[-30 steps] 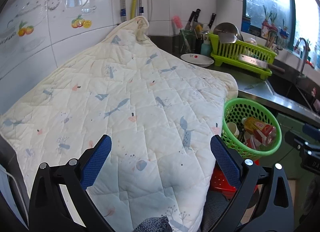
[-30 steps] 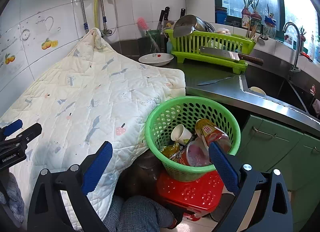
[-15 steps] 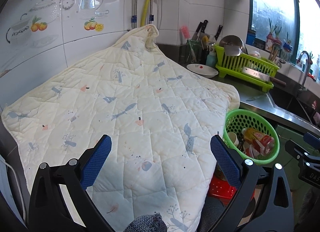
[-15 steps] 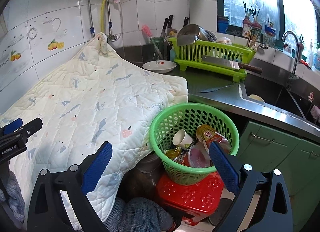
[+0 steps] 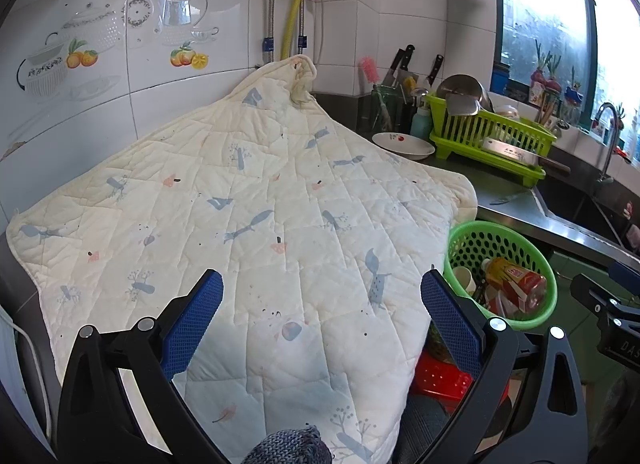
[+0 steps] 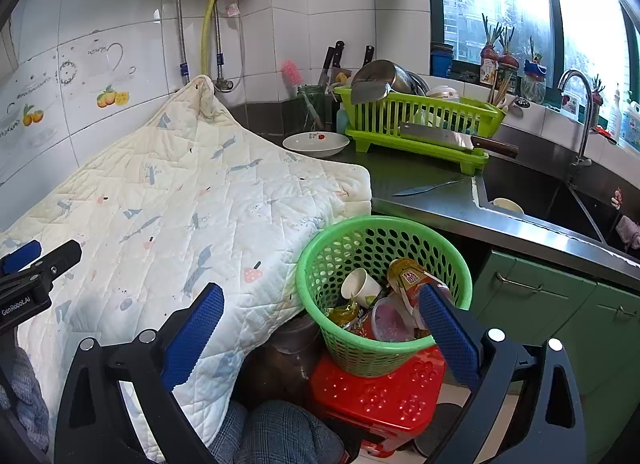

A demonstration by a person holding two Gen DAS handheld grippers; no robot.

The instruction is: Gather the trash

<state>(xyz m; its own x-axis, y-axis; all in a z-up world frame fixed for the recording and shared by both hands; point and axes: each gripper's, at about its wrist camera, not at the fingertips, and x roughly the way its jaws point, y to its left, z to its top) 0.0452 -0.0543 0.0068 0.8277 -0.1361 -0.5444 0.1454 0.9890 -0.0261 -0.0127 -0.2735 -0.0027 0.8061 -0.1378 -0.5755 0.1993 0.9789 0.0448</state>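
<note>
Held both grippers, left [image 5: 322, 296] and right [image 6: 320, 310], wide apart and empty above quilt [image 5: 260, 199] (basket [image 6: 360, 240] of trash beside it).

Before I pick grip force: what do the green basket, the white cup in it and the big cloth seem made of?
Green basket: looks like moulded plastic, glossy, with a perforated wall. White cup: probably thin paper, matte; could be plastic. Big cloth: quilted fabric, soft and matte, with stitched diamond lines, a printed pattern and draping folds.
</note>
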